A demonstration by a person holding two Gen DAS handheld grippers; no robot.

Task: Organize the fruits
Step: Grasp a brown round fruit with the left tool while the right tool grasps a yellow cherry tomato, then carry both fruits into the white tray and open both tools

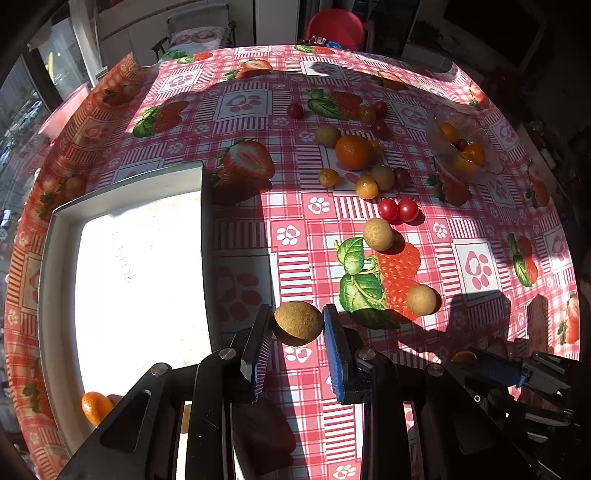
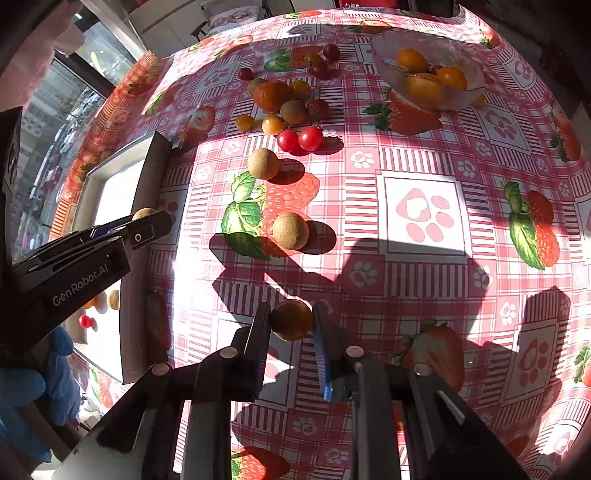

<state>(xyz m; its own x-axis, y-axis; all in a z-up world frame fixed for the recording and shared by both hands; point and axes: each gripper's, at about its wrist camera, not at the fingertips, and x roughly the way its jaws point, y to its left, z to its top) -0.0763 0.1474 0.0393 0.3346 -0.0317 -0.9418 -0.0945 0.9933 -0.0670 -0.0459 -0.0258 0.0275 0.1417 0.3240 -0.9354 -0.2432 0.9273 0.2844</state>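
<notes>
My left gripper (image 1: 297, 325) is shut on a tan longan (image 1: 297, 323), held above the cloth just right of the white tray (image 1: 122, 206). My right gripper (image 2: 290, 320) is shut on a small orange kumquat (image 2: 291, 319), held over the near cloth. The left gripper also shows in the right wrist view (image 2: 146, 218), at the tray's edge with its longan (image 2: 144, 213). Loose longans (image 2: 262, 163) (image 2: 290, 230), two red cherry tomatoes (image 2: 300, 139), an orange (image 2: 271, 95) and small yellow fruits (image 2: 273, 124) lie on the table. A glass bowl (image 2: 458, 99) holds kumquats (image 2: 424, 87).
A strawberry-print red checked cloth (image 2: 424, 214) covers the round table. The tray holds a small orange (image 1: 96, 406), a red tomato (image 2: 85, 321) and pale fruit (image 2: 113, 299). A red stool (image 1: 334, 26) stands beyond the far edge. A blue-gloved hand (image 2: 33, 387) holds the left gripper.
</notes>
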